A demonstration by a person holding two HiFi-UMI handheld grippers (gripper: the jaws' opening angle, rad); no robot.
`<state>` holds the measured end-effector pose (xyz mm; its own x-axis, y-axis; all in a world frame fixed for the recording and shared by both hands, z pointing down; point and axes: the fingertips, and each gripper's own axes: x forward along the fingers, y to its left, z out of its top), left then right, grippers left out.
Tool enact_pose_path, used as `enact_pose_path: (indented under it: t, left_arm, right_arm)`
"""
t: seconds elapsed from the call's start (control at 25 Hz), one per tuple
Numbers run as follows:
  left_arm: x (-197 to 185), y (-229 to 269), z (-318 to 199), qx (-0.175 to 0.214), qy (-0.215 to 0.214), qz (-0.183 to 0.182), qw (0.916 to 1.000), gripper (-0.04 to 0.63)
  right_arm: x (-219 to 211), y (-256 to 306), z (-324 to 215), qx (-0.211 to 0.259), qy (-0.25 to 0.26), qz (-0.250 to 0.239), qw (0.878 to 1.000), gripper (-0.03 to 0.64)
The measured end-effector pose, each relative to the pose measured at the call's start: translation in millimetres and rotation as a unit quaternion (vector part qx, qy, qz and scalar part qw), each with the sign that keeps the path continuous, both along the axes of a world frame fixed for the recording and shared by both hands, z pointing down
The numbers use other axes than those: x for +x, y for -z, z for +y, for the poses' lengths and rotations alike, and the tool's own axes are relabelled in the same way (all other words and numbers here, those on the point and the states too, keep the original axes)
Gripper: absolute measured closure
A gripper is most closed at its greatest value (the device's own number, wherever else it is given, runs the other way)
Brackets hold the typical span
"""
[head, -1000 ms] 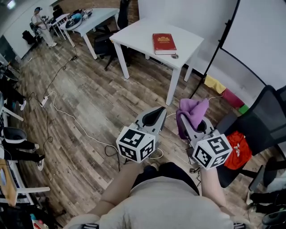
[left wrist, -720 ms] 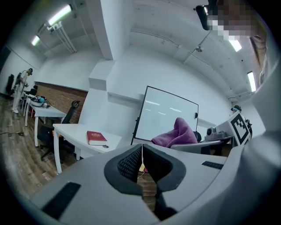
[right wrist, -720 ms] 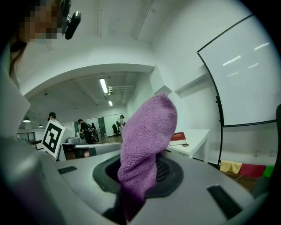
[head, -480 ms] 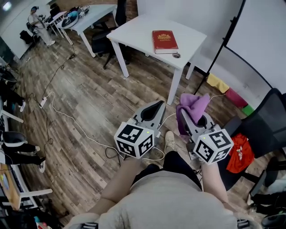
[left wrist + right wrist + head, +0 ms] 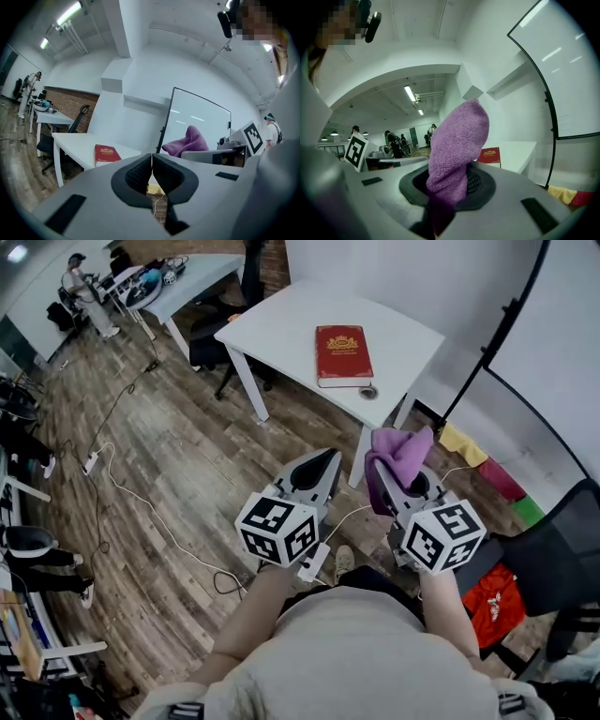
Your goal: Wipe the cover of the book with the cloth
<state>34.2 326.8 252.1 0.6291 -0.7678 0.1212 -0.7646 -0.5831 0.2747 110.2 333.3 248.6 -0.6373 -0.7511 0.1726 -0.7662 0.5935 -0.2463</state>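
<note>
Book lies closed and flat, cover up, on the white counter, near the counter's front right edge; a small round object sits just beside its near corner, at the rim. Only the head view gives the whole cover from above: red, with a gold emblem and gold print in its upper half; the two gripper views catch the book low and slantwise, as a red slab on the white top. The left gripper view shows what the head view does not; the left gripper has its ridged pads pressed together with nothing between them. The right gripper view shows the right gripper clamped on the purple cloth, which stands up out of the jaws in a soft knitted fold and hangs down in front of them. Both grippers are over the wooden floor, side by side, short of the counter and well apart from the book; bare counter lies to the left of the book and beyond it; a black stand pole rises at the counter's right, and a black chair is near the right gripper; a white cable trails over the floor to the left.
</note>
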Motion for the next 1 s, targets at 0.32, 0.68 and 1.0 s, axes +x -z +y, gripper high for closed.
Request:
enact_pose_path:
  t: [0.32,0.68,1.0]
  left_arm:
    - [26.6,0.1,-83.1,-0.007,0.021,-0.001,0.9998,0.571]
    - [40.0,-5.8,-125.0,-0.024,0.023,-0.009,0.9994,0.571]
    - [40.3,-20.8,-163.3,-0.034,0.021,-0.005,0.9992,0.571]
  right_arm:
    - [26.4,-7.6,-83.3,-0.018,0.016,-0.014,1.0,0.532]
    - [34.0,-21.6,-122.0,-0.05,0.029,-0.039,0.998,0.532]
    - [33.5,-34.9,-155.2,-0.062,0.029,-0.04,0.997,0.532]
